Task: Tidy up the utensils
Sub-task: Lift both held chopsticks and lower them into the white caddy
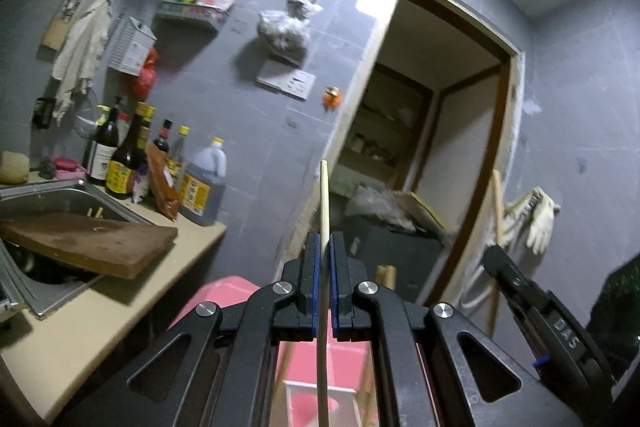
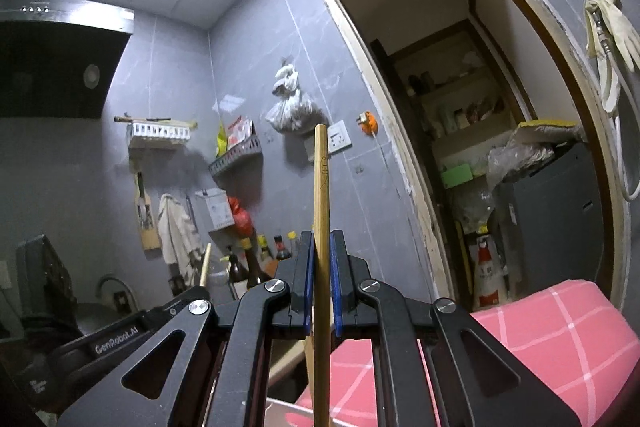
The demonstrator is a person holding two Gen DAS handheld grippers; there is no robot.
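Note:
My left gripper (image 1: pixel 323 241) is shut on a thin pale chopstick (image 1: pixel 324 195). The stick stands upright between the blue pads, its tip above the fingers and its lower end running out of the bottom of the view. My right gripper (image 2: pixel 321 237) is shut on a thicker brown bamboo chopstick (image 2: pixel 321 179) with a small fish mark, also upright. In the left wrist view the right gripper (image 1: pixel 496 253) shows at the right with its stick (image 1: pixel 497 199) rising from it. Both grippers are held in the air, level, facing a grey tiled wall.
A steel sink (image 1: pixel 60 195) with a wooden cutting board (image 1: pixel 92 243) across it sits at the left, with sauce bottles (image 1: pixel 124 163) behind on the beige counter (image 1: pixel 100 311). A white slotted wall rack (image 2: pixel 160 133) hangs high. A pink checked surface (image 2: pixel 540 339) lies below, beside an open doorway (image 2: pixel 460 107).

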